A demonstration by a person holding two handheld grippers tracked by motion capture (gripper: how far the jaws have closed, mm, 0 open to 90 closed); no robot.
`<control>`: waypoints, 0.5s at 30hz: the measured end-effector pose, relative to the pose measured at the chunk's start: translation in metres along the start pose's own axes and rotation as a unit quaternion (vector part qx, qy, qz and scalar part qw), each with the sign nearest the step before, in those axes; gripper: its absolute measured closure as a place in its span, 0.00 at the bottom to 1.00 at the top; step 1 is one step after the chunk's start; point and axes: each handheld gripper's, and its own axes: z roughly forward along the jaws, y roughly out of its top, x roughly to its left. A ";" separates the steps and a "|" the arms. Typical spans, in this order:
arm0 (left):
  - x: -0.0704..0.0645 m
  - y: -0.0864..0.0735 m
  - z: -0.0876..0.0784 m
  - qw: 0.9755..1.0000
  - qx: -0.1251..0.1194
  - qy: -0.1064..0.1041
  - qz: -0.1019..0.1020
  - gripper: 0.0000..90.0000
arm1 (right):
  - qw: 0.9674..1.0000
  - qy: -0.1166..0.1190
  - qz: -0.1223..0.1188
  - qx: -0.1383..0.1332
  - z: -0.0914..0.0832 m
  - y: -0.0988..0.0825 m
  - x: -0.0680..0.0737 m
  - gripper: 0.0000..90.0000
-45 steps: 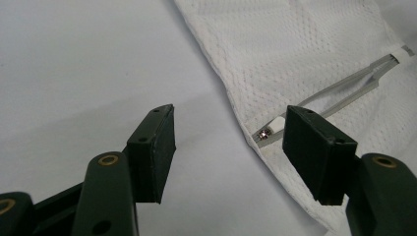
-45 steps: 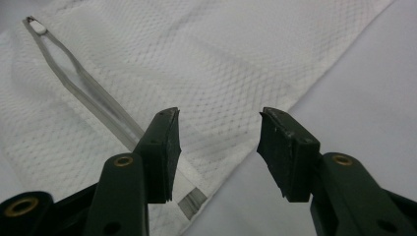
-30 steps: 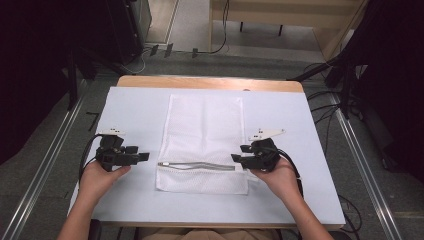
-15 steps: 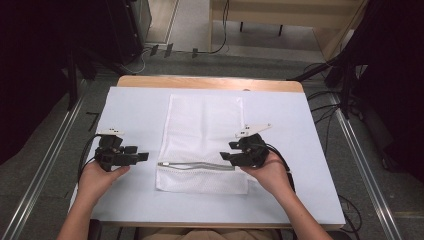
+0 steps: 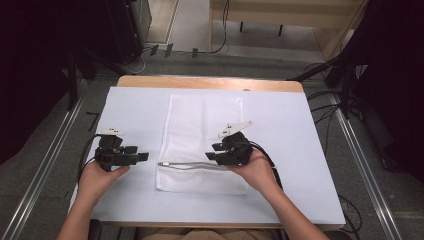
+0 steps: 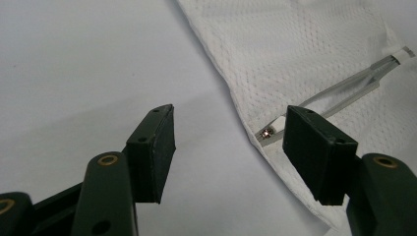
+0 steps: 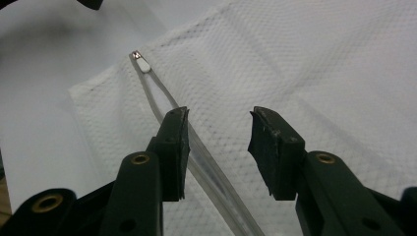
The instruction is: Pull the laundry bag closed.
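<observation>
White mesh fabric forms a flat laundry bag (image 5: 202,140) lying lengthwise down the middle of a table (image 5: 280,200) covered by a pale sheet (image 5: 135,107), with bare sheet on both long sides of the bag and a strip of wooden tabletop showing along the far edge. The bag's grey zipper (image 5: 187,166) runs across its near end, parted along the middle, and nothing can be made out inside the bag. The left gripper (image 5: 131,157) hovers over open sheet just beside the bag's left edge, its 2 jaws spread wide; in the left gripper view the zipper pull (image 6: 267,132) sits near the bag's corner, between the jaws and beyond them. The right gripper (image 5: 212,151) is over the bag's right part, at the zipper, jaws apart and gripping nothing; in the right gripper view the zipper passes under 1 jaw.
</observation>
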 end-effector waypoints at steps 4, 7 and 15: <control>-0.001 0.000 0.001 1.000 0.002 -0.001 0.004 0.42 | 1.000 0.009 0.002 -0.003 0.006 0.004 0.002 0.68; -0.003 0.000 0.000 1.000 -0.008 -0.002 0.010 0.42 | 1.000 0.013 -0.003 0.002 0.016 0.008 0.007 0.69; -0.003 0.000 -0.001 1.000 -0.011 -0.002 0.008 0.42 | 1.000 0.025 -0.010 0.011 0.034 0.015 0.018 0.74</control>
